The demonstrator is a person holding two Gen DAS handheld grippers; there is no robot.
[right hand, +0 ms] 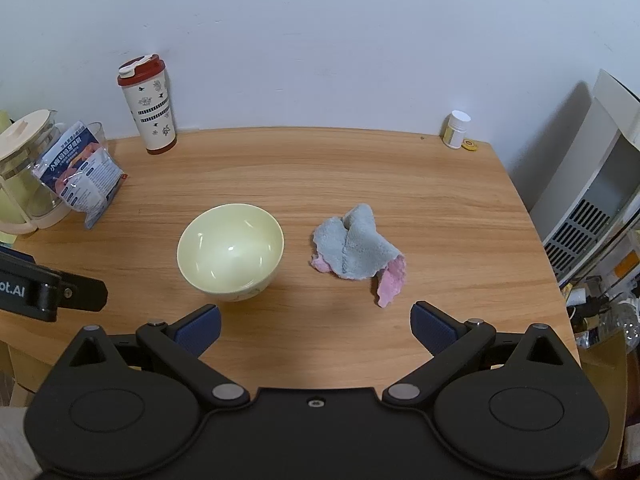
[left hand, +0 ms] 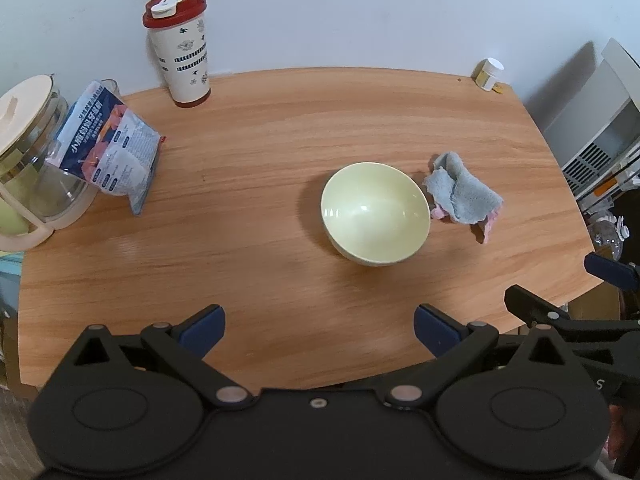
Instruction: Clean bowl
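Observation:
A pale yellow bowl [left hand: 375, 213] stands upright on the wooden table [left hand: 260, 152]; it also shows in the right wrist view [right hand: 230, 251]. A crumpled grey and pink cloth [left hand: 464, 196] lies just right of the bowl, also in the right wrist view [right hand: 358, 252]. My left gripper [left hand: 318, 330] is open and empty, near the table's front edge, short of the bowl. My right gripper [right hand: 315, 330] is open and empty, in front of the cloth and the bowl. The right gripper's fingers [left hand: 532, 306] show at the right of the left wrist view.
A red-lidded tumbler [left hand: 182, 48] stands at the back by the wall. A glass jug [left hand: 30, 156] and a blue packet [left hand: 108, 148] sit at the left. A small white bottle [left hand: 489, 73] stands at the back right corner. A white appliance [right hand: 592, 184] stands beyond the right edge.

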